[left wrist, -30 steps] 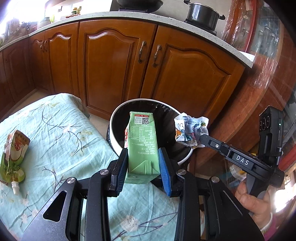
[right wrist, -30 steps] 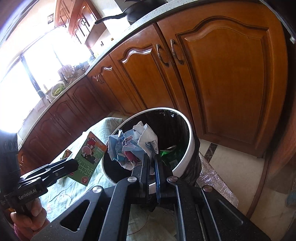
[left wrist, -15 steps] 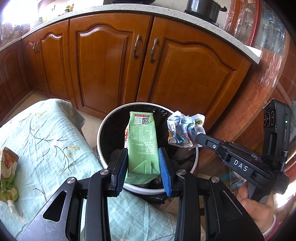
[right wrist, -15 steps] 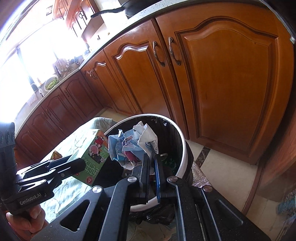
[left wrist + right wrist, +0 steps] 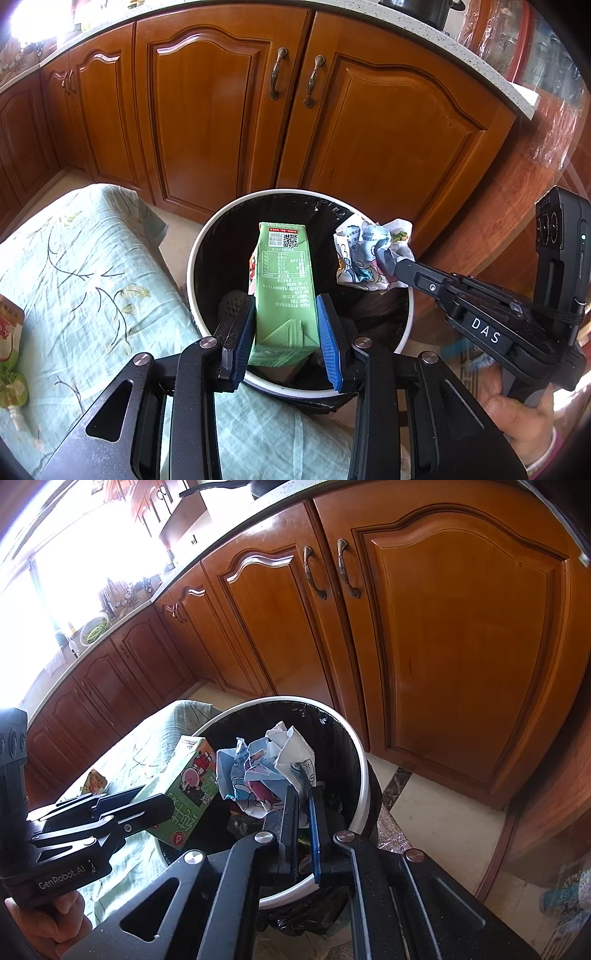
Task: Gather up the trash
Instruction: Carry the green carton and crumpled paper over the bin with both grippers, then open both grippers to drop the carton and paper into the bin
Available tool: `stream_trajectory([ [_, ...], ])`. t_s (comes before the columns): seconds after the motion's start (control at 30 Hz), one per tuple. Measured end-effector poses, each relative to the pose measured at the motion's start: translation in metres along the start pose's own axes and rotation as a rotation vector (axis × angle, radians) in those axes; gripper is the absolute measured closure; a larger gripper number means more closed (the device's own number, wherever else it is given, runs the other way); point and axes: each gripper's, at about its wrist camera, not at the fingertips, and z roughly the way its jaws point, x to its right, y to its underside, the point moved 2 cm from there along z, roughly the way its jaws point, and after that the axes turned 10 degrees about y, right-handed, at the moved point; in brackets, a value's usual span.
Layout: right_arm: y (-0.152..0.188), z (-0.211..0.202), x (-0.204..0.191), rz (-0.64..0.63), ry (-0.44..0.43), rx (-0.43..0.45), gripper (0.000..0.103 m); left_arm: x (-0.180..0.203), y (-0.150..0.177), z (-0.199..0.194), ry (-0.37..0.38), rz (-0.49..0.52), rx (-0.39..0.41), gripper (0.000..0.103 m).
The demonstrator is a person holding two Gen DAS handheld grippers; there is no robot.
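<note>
Left wrist: jaws clamp green carton (image 5: 284, 291) (right's pinch crumpled wrapper (image 5: 266, 771)) over bin (image 5: 192, 273).

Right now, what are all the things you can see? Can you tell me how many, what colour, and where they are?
Milk carton: one, green, held over the bin's opening.
Crumpled wrapper: one, white and blue with cartoon print, held over the bin's right side.
Trash bin: one, white rim with black liner, on the floor before the cabinets.
Drink pouch: one, green and red, lying on the cloth at far left.
Floral cloth: one, pale green, left of the bin.
Cabinet doors: several, brown wood, behind the bin.
Pot: one, black, on the counter.
Left gripper: one, black with blue pads, clamping the carton.
Right gripper: one, black, pinching the wrapper.
</note>
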Motion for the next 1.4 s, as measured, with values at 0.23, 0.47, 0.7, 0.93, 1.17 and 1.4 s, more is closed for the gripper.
stream_trajectory([
  [0.23, -0.001, 0.005, -0.003, -0.004, 0.012, -0.012, 0.098, 0.001, -0.004, 0.006, -0.001, -0.001, -0.01, 0.072],
  [0.47, -0.001, 0.01, -0.001, -0.007, 0.023, -0.023, 0.098, -0.001, -0.005, 0.008, -0.003, 0.0, -0.014, 0.071],
  [0.7, -0.002, 0.011, 0.0, -0.003, 0.024, -0.033, 0.089, -0.002, -0.007, 0.01, -0.001, -0.01, -0.023, 0.071],
  [0.93, 0.001, -0.002, 0.003, 0.031, 0.0, 0.005, 0.042, -0.001, -0.005, -0.001, 0.0, -0.01, 0.009, 0.049],
  [1.17, 0.017, -0.025, -0.007, 0.077, -0.079, 0.065, 0.01, -0.015, 0.017, -0.031, -0.004, -0.065, 0.062, 0.044],
  [1.4, 0.045, -0.037, -0.032, 0.107, -0.167, 0.073, 0.005, -0.043, 0.073, -0.072, -0.027, -0.175, 0.107, 0.035],
])
